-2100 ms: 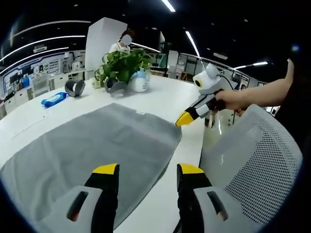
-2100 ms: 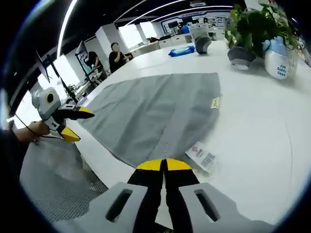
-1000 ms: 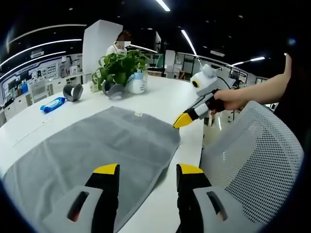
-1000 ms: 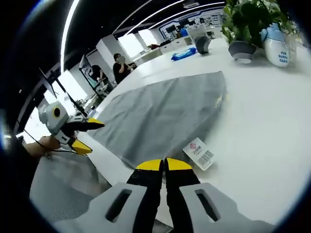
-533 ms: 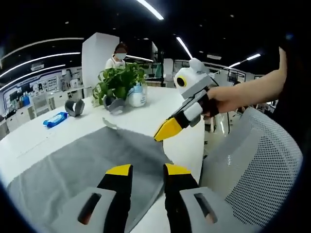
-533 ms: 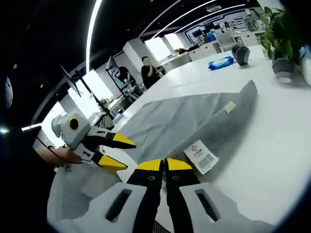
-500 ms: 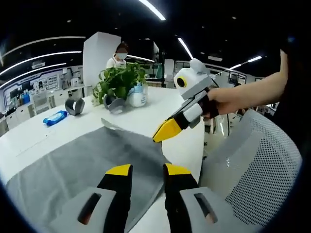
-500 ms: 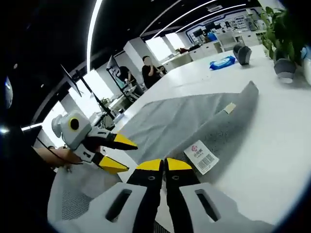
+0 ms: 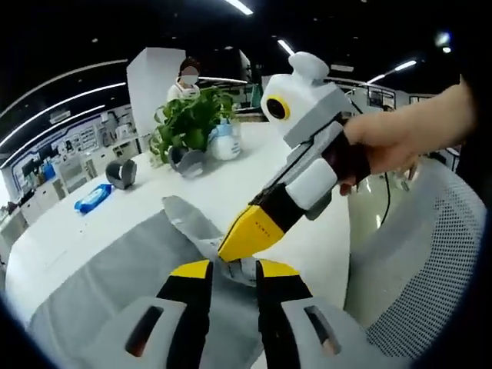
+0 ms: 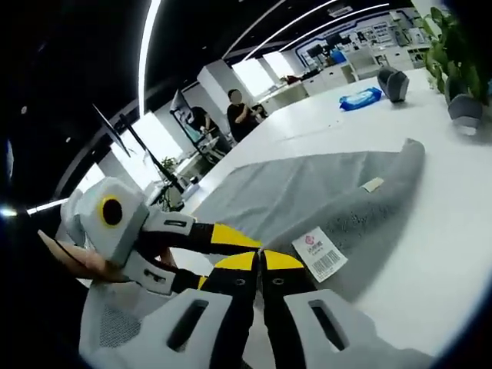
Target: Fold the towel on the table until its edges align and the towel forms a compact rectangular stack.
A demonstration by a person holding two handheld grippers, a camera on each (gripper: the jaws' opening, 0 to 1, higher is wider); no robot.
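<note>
Right tongs [image 10: 260, 260] clamp the grey terry towel [image 10: 307, 196] corner; left tongs [image 9: 231, 269] stand narrowly apart. Carry it flat across the white tabletop [image 10: 453, 231], matching edges.

Claws [image 9: 231, 270] grey-white bodied, black fingers, yellow tips.

Grey towel [image 9: 115, 269], white table [image 9: 69, 231]

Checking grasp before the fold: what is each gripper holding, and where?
The right gripper pinches the grey towel at its corner by the tag. The left gripper looks narrowly open, holding nothing.
</note>
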